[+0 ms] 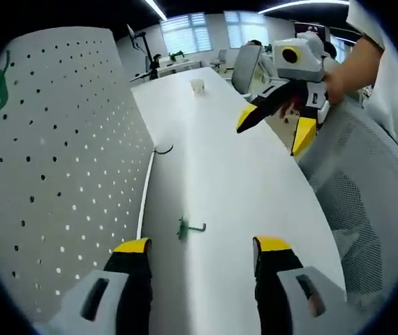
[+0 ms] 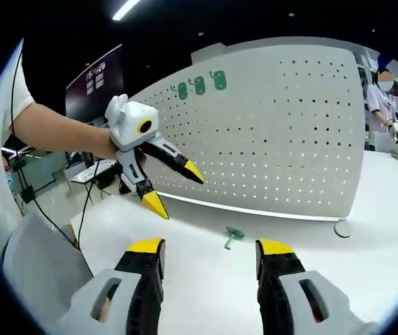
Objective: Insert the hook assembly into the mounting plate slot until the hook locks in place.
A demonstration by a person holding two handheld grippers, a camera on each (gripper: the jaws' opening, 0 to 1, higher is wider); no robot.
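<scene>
White pegboard [image 2: 276, 132], three green hooks mounted [image 2: 199, 85], one green hook [image 1: 188, 228] on table [image 1: 234, 181]

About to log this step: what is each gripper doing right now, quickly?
Left gripper: open, holding nothing.
Right gripper: open, holding nothing; green hook lies on the table ahead.

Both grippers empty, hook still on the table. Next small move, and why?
Probably lower the left gripper onto the green hook: it lies loose on the white table just ahead of its open jaws, beside the pegboard. The right gripper is open too.
</scene>
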